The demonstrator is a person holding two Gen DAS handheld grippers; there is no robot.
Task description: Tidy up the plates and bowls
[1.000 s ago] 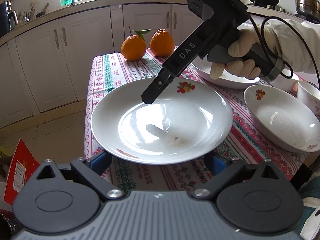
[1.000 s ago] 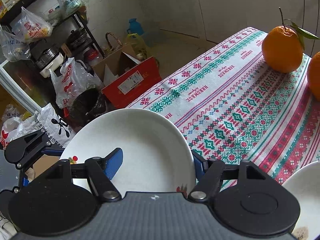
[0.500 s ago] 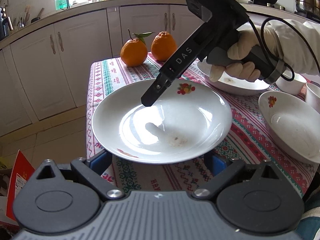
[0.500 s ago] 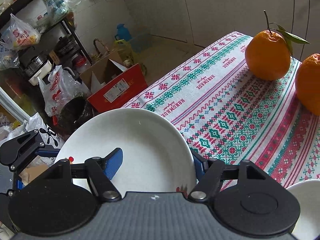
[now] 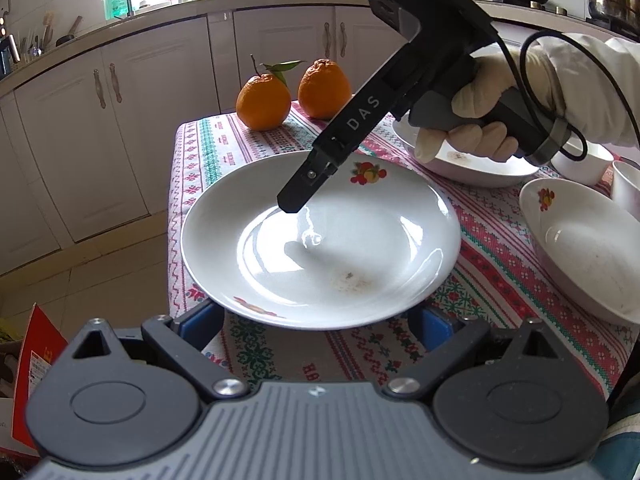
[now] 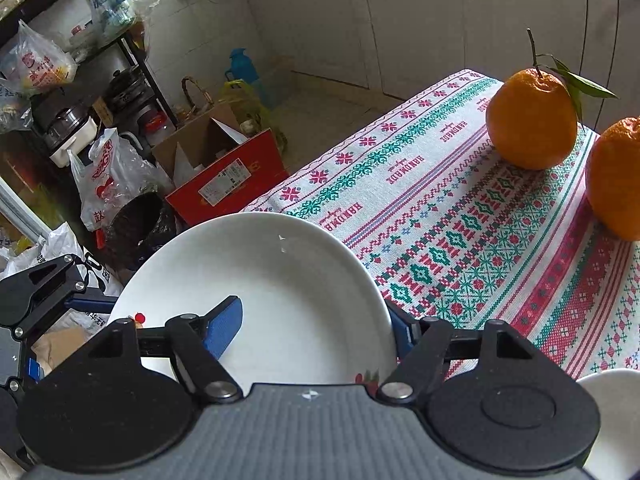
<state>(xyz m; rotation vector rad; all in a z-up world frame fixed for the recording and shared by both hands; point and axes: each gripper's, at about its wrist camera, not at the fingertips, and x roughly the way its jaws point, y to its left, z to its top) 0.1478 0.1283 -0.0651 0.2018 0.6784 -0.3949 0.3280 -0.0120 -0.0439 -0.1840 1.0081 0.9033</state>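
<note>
Plate [image 5: 360,264], white with a small fruit print, lying at the corner of the table [image 5: 492,248] just ahead of the left tool [image 5: 318,320]. Near rim reaching over the spread fingers of that tool. No pinch there: fingers wide apart, one low at each side of the rim, probably only to steady the plate.

Right tool [image 6: 312,312] coming down from the far side in a gloved hand [image 5: 480,120], with one finger over the plate floor and the other at the outer side of the rim, so the rim between them. Jaws opening now, upper pad just clear of the surface, shadow apart from it. Judged as a release, the plate set down here.

Second dish [image 5: 580,256] to the right of the left tool, apart from the plate; likely the partner for stacking. Two oranges [image 5: 264,100] beyond both tools, well out of the way.
</note>
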